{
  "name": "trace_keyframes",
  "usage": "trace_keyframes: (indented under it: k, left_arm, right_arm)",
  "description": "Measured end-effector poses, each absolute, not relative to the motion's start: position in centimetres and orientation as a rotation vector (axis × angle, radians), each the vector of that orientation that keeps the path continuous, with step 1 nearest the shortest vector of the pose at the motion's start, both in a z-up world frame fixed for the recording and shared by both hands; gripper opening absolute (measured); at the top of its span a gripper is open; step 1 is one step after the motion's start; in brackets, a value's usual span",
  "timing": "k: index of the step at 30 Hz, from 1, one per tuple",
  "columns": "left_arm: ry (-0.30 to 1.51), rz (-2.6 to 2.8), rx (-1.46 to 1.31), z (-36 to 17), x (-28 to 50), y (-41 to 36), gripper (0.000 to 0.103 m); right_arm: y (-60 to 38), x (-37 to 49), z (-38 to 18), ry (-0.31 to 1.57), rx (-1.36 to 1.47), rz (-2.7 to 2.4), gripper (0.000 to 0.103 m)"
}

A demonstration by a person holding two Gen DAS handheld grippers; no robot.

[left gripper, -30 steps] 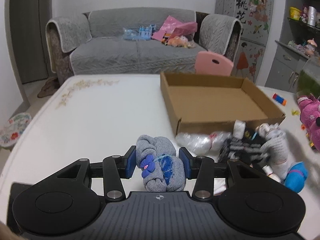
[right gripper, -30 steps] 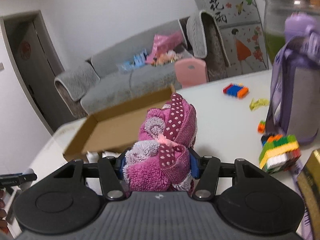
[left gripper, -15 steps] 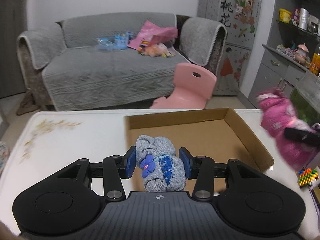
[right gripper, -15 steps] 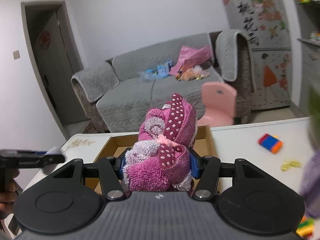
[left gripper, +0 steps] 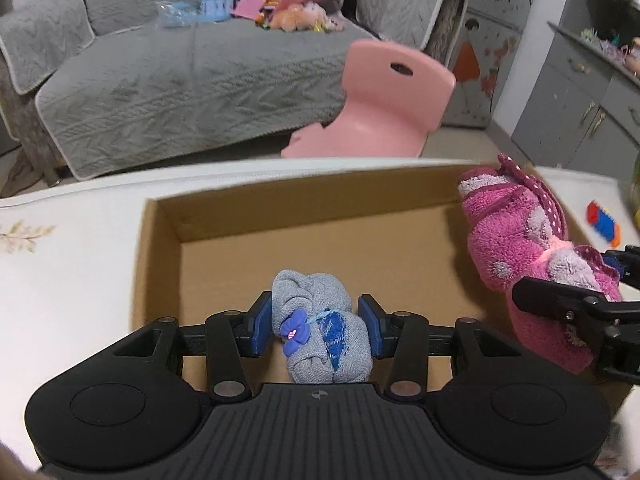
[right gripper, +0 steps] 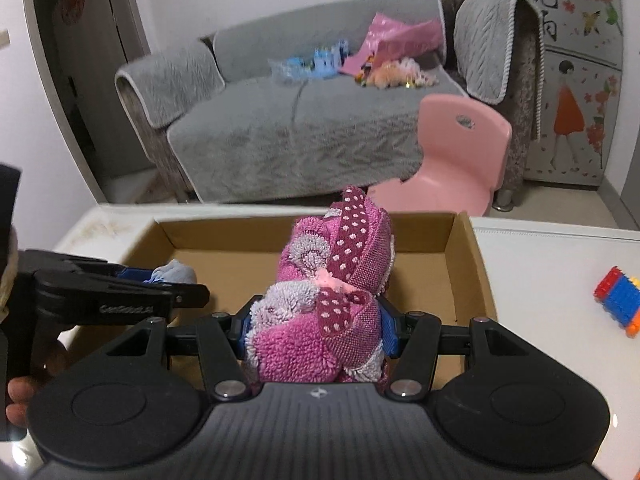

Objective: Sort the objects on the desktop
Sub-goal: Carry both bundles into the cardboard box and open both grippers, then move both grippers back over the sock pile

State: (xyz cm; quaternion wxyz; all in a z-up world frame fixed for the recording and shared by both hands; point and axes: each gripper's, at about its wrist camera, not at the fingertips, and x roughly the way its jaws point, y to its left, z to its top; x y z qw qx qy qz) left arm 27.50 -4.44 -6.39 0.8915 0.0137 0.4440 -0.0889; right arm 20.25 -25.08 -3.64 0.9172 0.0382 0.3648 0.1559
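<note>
My left gripper is shut on a rolled grey sock bundle with a purple flower and a blue patch. It hangs over the near left part of an open cardboard box. My right gripper is shut on a rolled pink sock bundle with dotted trim, held over the same box. In the left wrist view the pink bundle and right gripper sit at the box's right side. In the right wrist view the left gripper and grey bundle show at left.
The box lies on a white table. A red, blue and orange toy brick block rests on the table right of the box. Beyond the table's far edge stand a pink child's chair and a grey sofa.
Both grippers have carried their sock bundles from the table's near side to above the box. The pile of socks and the purple bottle have dropped out of view.
</note>
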Motion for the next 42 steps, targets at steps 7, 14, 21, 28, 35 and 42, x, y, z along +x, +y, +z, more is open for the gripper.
trace_keyframes:
  k: [7, 14, 21, 28, 35, 42]
  left_arm:
    - [0.910, -0.129, 0.084, -6.4, 27.4, -4.8, 0.064]
    - [0.865, -0.125, 0.090, -5.9, 25.5, -4.7, 0.078]
    - [0.867, -0.153, 0.160, -6.8, 22.7, -5.3, 0.084]
    - [0.877, -0.200, 0.187, -7.0, 19.3, -5.6, 0.086]
    - [0.882, -0.230, 0.202, -7.0, 15.9, -5.8, 0.088]
    - [0.842, -0.238, 0.193, -4.7, 13.7, -5.5, 0.081]
  right_arm:
    - [-24.5, 19.6, -4.4, 0.767, 0.035, 0.300, 0.060]
    - [-25.9, 17.0, -3.7, 0.722, 0.064, 0.277, 0.073]
    - [-26.5, 15.1, -4.2, 0.766, 0.032, 0.256, 0.076]
    - [-26.5, 12.3, -4.5, 0.841, 0.034, 0.257, 0.084]
    - [-27.3, 10.2, -4.7, 0.869, 0.095, 0.260, 0.088]
    - [-27.8, 8.6, -3.8, 0.797, 0.115, 0.248, 0.089]
